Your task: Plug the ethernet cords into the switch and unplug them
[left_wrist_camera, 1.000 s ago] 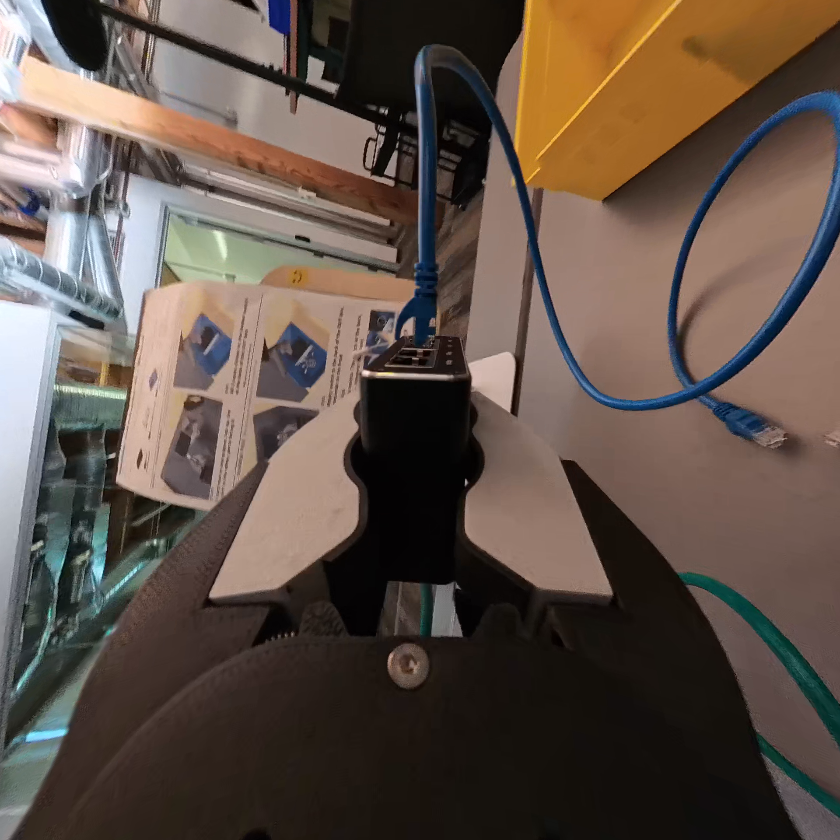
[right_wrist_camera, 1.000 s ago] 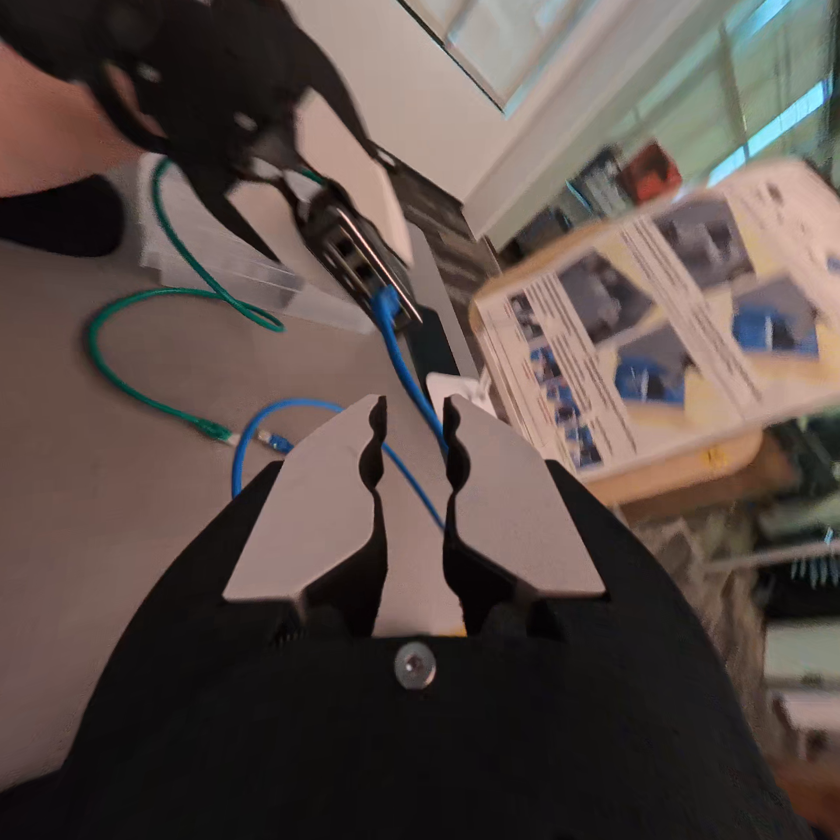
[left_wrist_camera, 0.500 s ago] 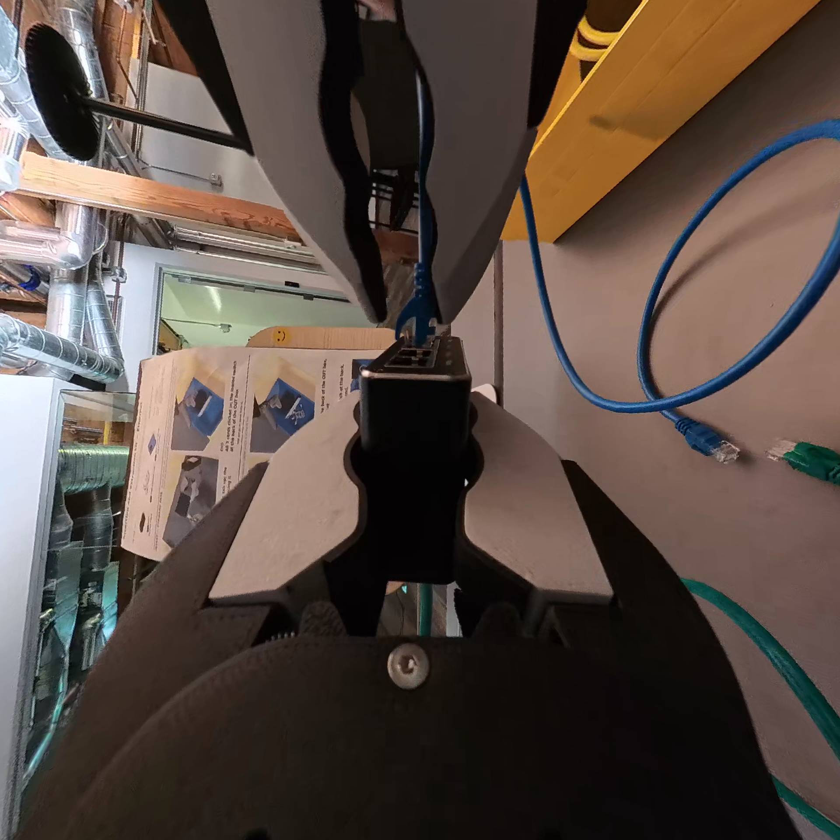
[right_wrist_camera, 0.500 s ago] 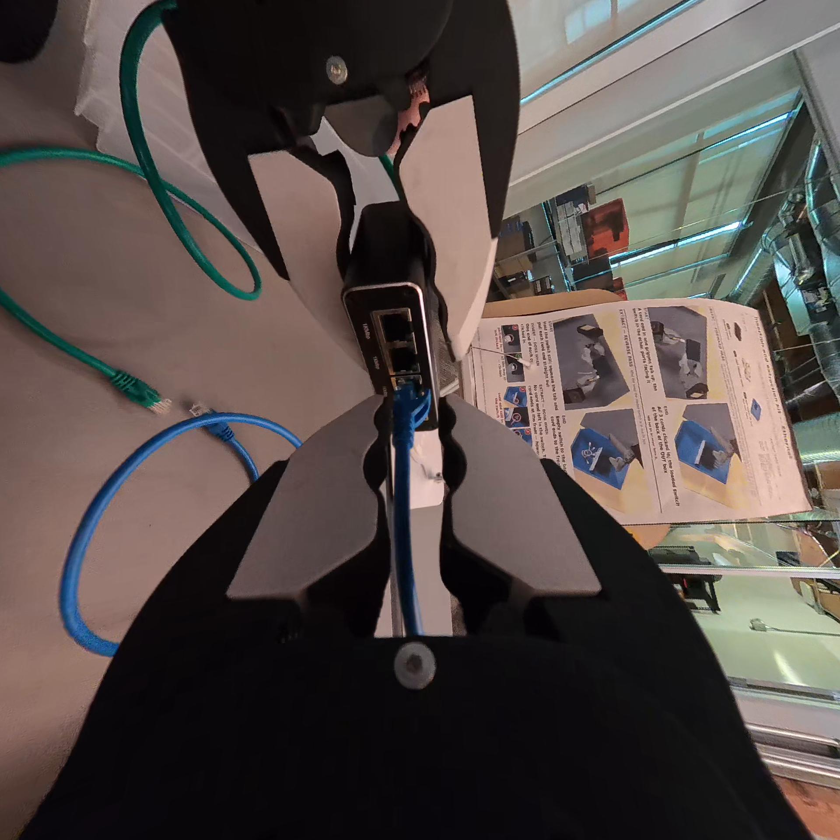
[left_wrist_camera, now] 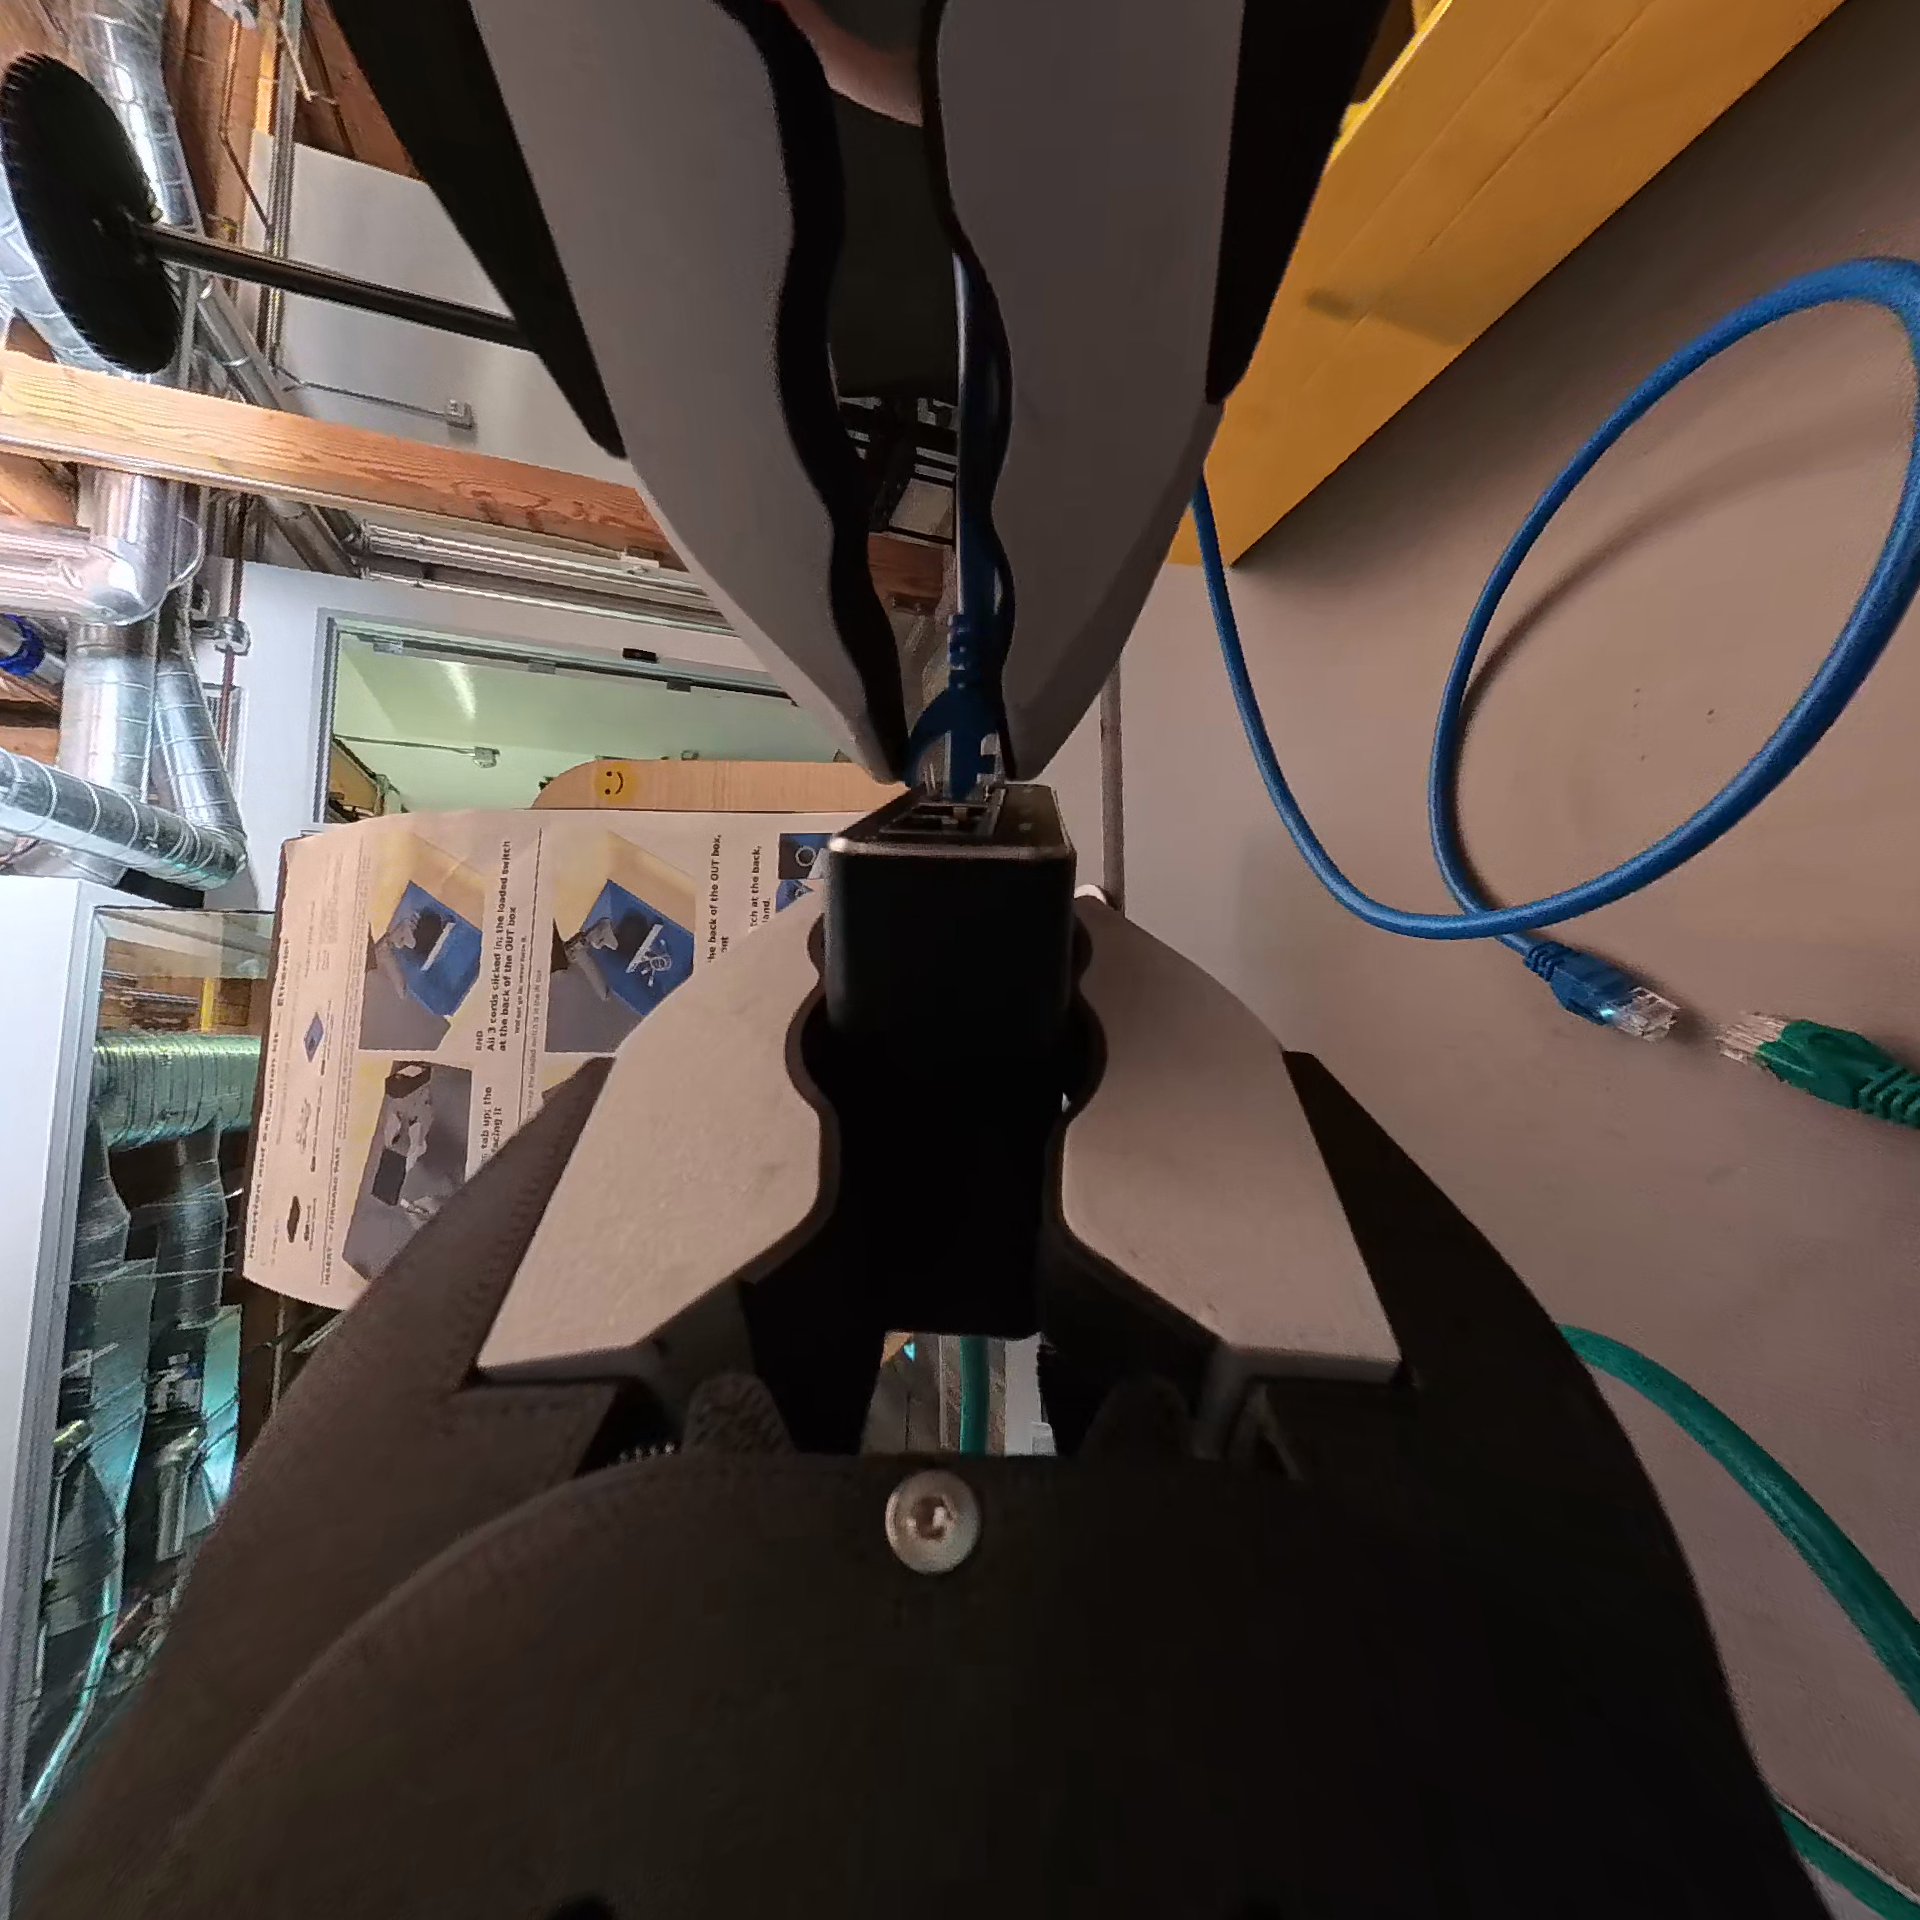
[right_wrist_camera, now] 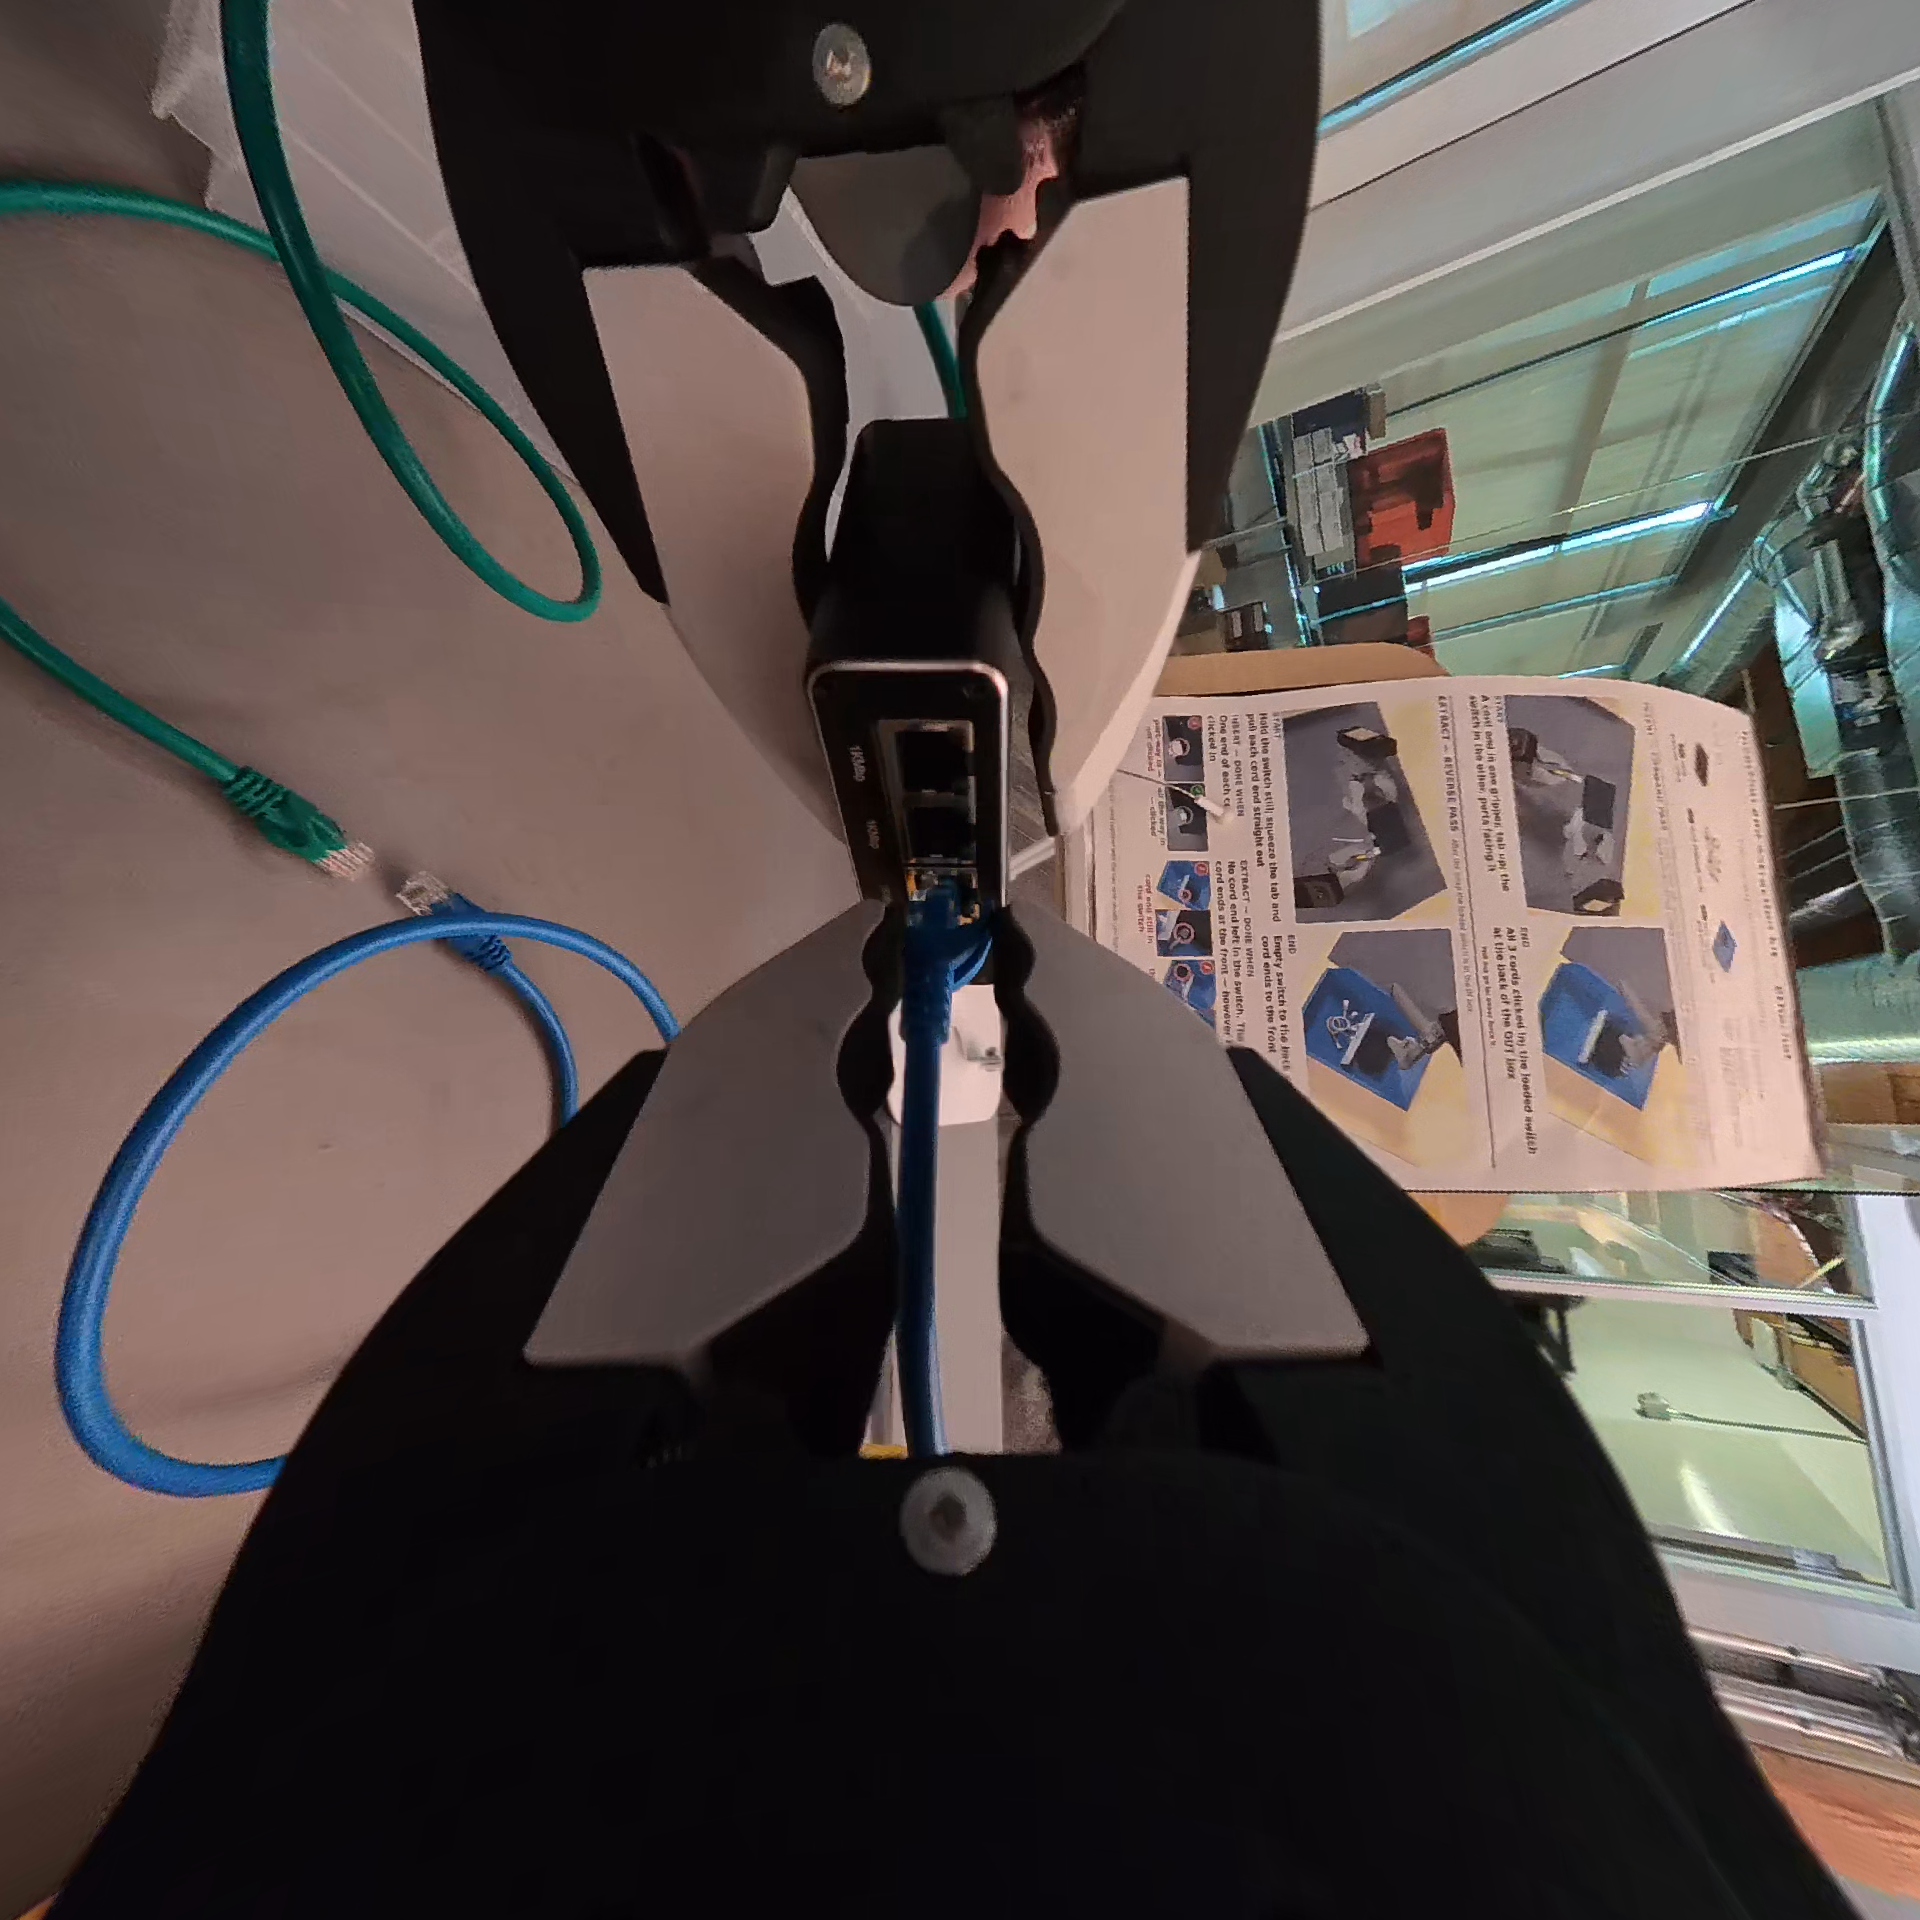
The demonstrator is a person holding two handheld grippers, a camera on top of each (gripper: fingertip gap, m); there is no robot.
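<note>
Left gripper [left_wrist_camera: 951, 997] clamps the switch [left_wrist_camera: 948, 1049] at 12 o'clock. Right gripper [right_wrist_camera: 940, 925] straddles the blue plug [right_wrist_camera: 938, 914] in the port nearest it; can't tell if pinching. Risk: tab unpressed, pull yanks the switch loose.

Writing seen on two items; wording not recorded.

1. Printed sheet [right_wrist_camera: 1455, 935], propped upright past the edge of the surface. Black lines of text in columns, bold headings, some red words, set beside photo panels on yellow and blue grounds. Sharp in the right wrist view. It shows in the left wrist view too [left_wrist_camera: 499, 1039], with the finer print too small to make out.

2. Switch [right_wrist_camera: 914, 623]: small white markings on its black face, left of the ports.

One sign: a yellow smiley [left_wrist_camera: 614, 781] on a wooden panel [left_wrist_camera: 727, 784] behind the sheet.
</note>
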